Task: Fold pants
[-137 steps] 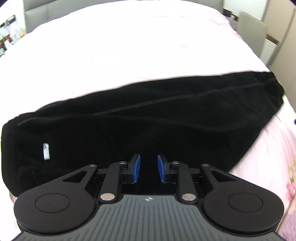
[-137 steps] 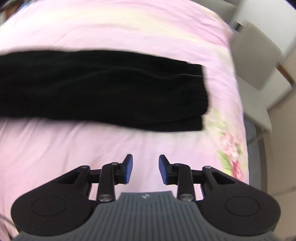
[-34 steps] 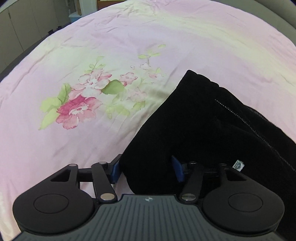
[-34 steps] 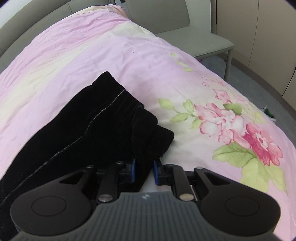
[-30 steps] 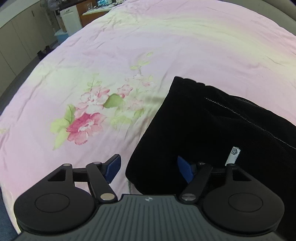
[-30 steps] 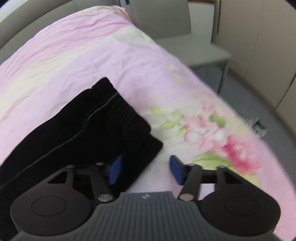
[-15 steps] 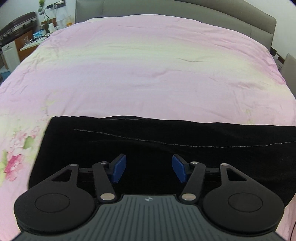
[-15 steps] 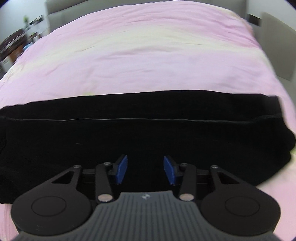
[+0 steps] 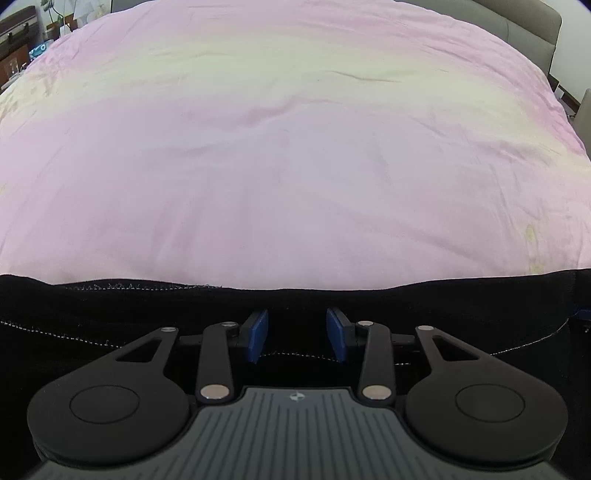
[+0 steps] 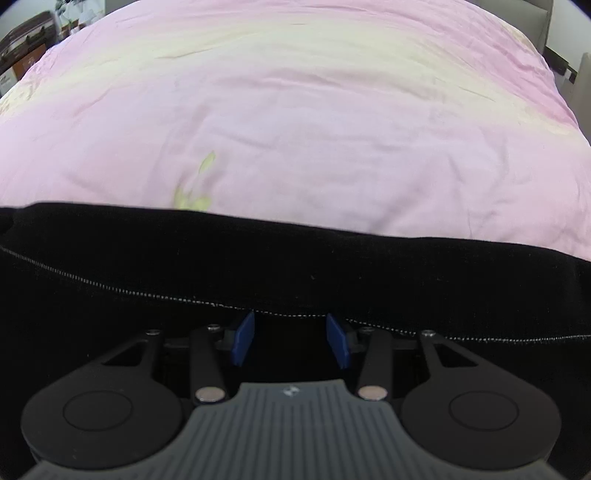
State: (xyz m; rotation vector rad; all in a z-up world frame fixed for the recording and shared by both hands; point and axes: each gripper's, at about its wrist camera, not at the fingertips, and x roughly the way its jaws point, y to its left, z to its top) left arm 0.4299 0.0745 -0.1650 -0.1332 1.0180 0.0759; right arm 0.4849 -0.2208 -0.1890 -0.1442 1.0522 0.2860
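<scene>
The black pants (image 9: 110, 314) lie folded lengthwise as a long band across the pink bed cover (image 9: 295, 166), with pale stitching along the seam. In the left wrist view my left gripper (image 9: 297, 336) hovers low over the band near its far edge. Its jaws are closing, with a gap still showing between the blue pads (image 9: 257, 336); cloth lies under them and nothing is pinched. The right wrist view shows the pants (image 10: 295, 266) as a wider band. There my right gripper (image 10: 290, 341) stands open over the seam line, its pads apart above the fabric.
The pink and pale yellow bed cover (image 10: 332, 110) stretches far beyond the pants. A grey headboard (image 9: 524, 18) stands at the back right. Dark furniture with small items (image 9: 18, 37) is at the far left, off the bed.
Both grippers have left the ends of the pants, swung round and come down low over the long band. The left jaws have narrowed. The right jaws let go of the cuff.
</scene>
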